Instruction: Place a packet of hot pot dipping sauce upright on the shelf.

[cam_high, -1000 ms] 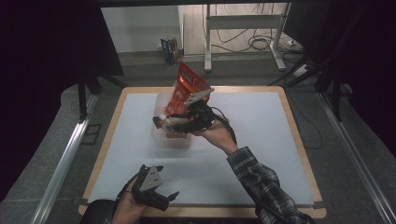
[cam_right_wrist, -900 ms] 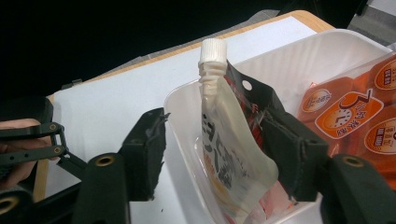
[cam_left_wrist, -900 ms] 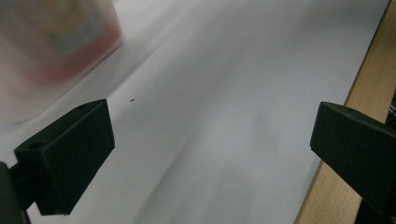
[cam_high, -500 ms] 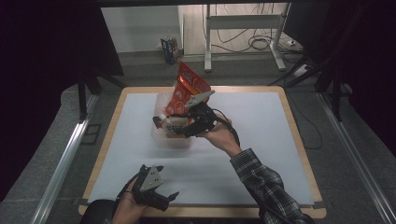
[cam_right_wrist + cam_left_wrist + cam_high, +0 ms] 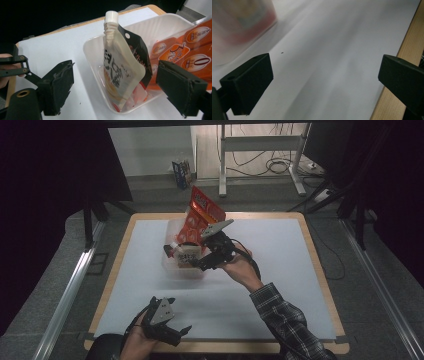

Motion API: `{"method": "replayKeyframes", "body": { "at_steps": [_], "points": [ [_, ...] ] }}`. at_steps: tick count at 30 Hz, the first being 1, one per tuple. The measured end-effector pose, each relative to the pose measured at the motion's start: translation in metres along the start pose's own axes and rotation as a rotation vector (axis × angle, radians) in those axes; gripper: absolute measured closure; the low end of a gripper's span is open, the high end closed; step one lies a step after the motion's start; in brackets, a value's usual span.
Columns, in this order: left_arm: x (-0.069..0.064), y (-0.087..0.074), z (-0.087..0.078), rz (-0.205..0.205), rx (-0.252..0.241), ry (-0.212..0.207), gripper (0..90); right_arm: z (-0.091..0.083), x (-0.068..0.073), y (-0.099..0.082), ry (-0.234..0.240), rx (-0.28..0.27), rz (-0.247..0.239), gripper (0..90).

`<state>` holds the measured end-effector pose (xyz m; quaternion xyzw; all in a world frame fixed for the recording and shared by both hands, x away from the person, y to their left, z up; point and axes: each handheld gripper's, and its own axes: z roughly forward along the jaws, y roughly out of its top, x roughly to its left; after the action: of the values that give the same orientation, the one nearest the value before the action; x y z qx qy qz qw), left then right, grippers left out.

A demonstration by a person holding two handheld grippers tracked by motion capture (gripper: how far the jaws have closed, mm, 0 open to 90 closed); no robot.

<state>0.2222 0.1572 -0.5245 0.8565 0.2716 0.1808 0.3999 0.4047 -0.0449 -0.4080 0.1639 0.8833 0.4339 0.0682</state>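
Right claw point(image 5: 187, 261) open over the tub.
Its jaws have just been opening; the spouted pouch point(image 5: 122, 68) stands between them unpressed, leaning in the clear tub point(image 5: 96, 75) on the desk point(image 5: 280, 285), seemingly against the orange bag point(image 5: 185, 50). Left claw point(image 5: 180, 332) gapes empty.

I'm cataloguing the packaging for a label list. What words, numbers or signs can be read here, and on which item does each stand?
"0": large numeral in an oval on the orange bag that leans in the white tray.
Small characters in the bag's other ovals: too small to read.
Bold dark characters down the front of the spouted pouch: East Asian script, creased, not clearly readable.
Red label on the bag's top in the high view: blurred.
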Motion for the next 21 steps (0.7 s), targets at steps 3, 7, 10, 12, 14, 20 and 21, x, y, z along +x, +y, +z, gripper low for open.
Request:
{"method": "replayKeyframes", "body": {
  "at_steps": [3,7,10,12,14,20,21],
  "points": [
    [0.000,0.000,0.000,-0.003,-0.005,0.000,0.0,0.000,0.002,-0.002,-0.006,0.006,0.004,10.2],
    [0.001,0.000,-0.001,-0.008,-0.013,-0.003,0.0,-0.001,0.004,-0.005,-0.004,-0.003,0.014,8.4],
    [0.001,0.000,-0.001,-0.006,-0.011,-0.002,0.0,-0.002,0.006,-0.009,-0.008,-0.002,0.022,6.1],
    [0.000,0.000,-0.001,-0.006,-0.011,-0.002,0.0,-0.002,0.006,-0.012,-0.015,-0.007,0.022,4.8],
    [0.000,0.000,-0.001,-0.005,-0.010,-0.003,0.0,-0.003,0.006,-0.015,-0.015,-0.010,0.031,3.8],
    [0.000,0.000,0.000,-0.002,-0.009,-0.004,0.0,-0.004,0.005,-0.023,-0.004,-0.013,0.052,1.4],
    [0.000,0.000,0.000,-0.002,-0.009,-0.003,0.0,-0.004,0.006,-0.024,-0.002,-0.006,0.053,0.2]
  ]
}}
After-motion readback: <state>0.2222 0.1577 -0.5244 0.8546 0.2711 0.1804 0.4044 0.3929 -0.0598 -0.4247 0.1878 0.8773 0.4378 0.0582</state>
